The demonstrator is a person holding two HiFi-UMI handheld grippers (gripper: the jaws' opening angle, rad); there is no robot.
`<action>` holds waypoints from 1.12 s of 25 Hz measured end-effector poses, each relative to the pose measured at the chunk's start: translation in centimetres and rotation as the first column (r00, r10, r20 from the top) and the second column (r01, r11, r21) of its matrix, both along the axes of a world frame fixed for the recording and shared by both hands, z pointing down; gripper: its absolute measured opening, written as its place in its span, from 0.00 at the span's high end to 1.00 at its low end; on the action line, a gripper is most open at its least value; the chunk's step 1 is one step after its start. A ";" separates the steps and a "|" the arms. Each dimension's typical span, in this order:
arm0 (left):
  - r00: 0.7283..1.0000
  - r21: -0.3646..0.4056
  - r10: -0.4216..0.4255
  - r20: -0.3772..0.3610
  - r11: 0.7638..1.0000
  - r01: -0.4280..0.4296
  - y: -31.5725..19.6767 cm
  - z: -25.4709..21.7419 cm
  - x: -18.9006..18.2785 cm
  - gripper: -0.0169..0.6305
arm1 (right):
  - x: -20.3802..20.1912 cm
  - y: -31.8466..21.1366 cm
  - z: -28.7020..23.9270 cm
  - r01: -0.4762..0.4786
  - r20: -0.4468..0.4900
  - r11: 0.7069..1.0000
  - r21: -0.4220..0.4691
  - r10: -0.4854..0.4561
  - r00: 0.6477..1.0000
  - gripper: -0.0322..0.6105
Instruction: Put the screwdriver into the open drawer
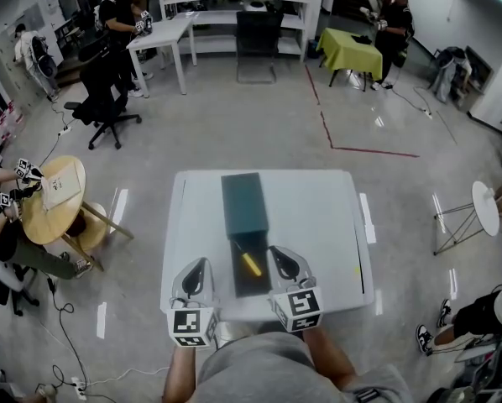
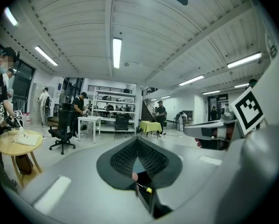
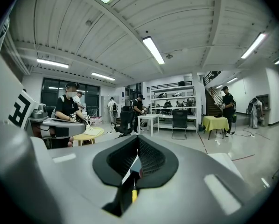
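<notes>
A screwdriver with a yellow handle (image 1: 249, 264) lies inside the open dark drawer (image 1: 254, 285), which juts from a dark green cabinet (image 1: 243, 204) on the white table (image 1: 318, 217). My right gripper (image 1: 281, 255) hovers just right of the drawer, shut, with nothing between its pads. My left gripper (image 1: 195, 268) hangs left of the drawer over the table, also shut and empty. In the left gripper view the screwdriver (image 2: 147, 189) shows low, beyond the closed pads (image 2: 151, 160). The right gripper view shows the screwdriver (image 3: 134, 194) below its closed pads (image 3: 151, 158).
A round wooden table (image 1: 54, 193) with seated people stands at the left. A black office chair (image 1: 100, 99), white desks and shelves (image 1: 234, 7) are farther back. A yellow-green covered table (image 1: 350, 50) stands at the back right, a small white stand (image 1: 484, 208) at the right.
</notes>
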State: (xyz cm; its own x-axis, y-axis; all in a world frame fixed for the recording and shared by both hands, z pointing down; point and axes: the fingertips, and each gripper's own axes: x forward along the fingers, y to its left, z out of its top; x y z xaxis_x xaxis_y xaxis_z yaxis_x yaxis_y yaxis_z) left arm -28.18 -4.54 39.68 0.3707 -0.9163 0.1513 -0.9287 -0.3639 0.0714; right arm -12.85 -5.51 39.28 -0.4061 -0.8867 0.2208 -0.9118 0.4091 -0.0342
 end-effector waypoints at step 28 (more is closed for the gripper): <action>1.000 0.000 0.012 0.003 1.000 -0.012 0.8 0.5 -0.4 0.95 | -0.6 0.8 0.3 -0.009 0.006 1.000 0.011 0.009 1.000 0.95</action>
